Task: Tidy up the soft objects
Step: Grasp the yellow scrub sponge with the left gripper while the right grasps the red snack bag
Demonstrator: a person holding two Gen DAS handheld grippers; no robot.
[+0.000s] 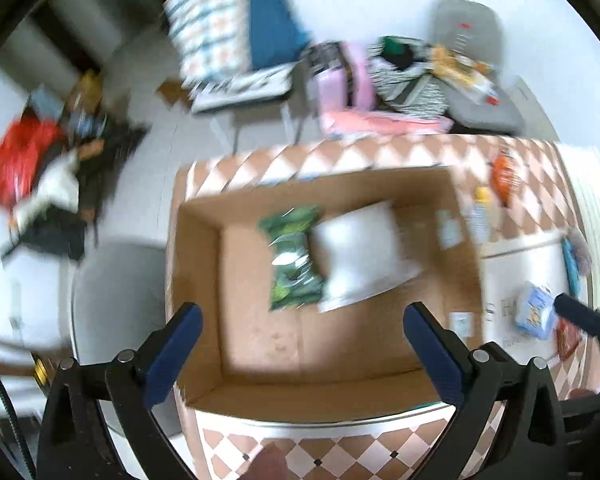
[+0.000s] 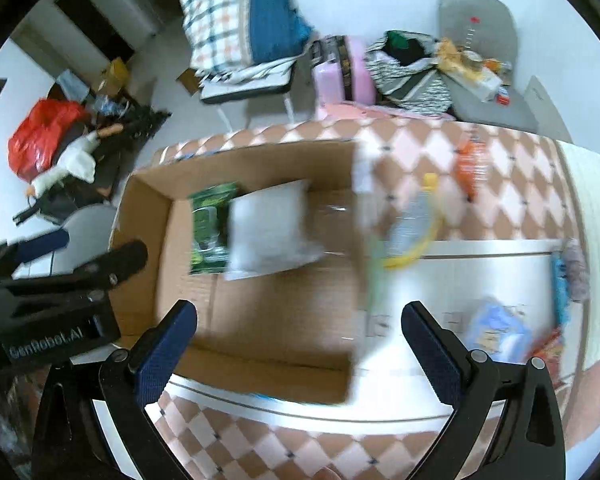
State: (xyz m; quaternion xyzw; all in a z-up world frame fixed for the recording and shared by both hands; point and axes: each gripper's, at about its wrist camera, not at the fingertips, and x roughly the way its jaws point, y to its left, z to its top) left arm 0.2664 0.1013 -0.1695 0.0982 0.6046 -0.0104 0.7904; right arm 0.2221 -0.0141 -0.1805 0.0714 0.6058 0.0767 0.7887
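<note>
Nearest, the left hand-held gripper (image 1: 302, 334) hangs over the near end of an open cardboard box (image 1: 196, 280), its blue-padded fingers (image 1: 172, 356) spread wide and holding nothing. The right hand-held gripper (image 2: 300, 334) is likewise spread apart and empty, poised over the box's near right corner. Inside the box, toward its far end, a white pillow-like pack (image 1: 360, 252) lies tilted, with a green patterned packet (image 1: 294, 260) touching its left side. The box rests on a surface covered in a pink-and-white diamond cloth (image 2: 420, 148). To the right of the box, blurred, lie a yellow-capped bottle (image 2: 416, 220), an orange packet (image 2: 470, 164) and a blue-and-white packet (image 2: 496, 330). Beyond the surface stands a chair carrying a checked blanket (image 2: 216, 24), with a pink suitcase (image 2: 340, 72) beside it and a red bag (image 2: 40, 136) on the floor at far left.
</note>
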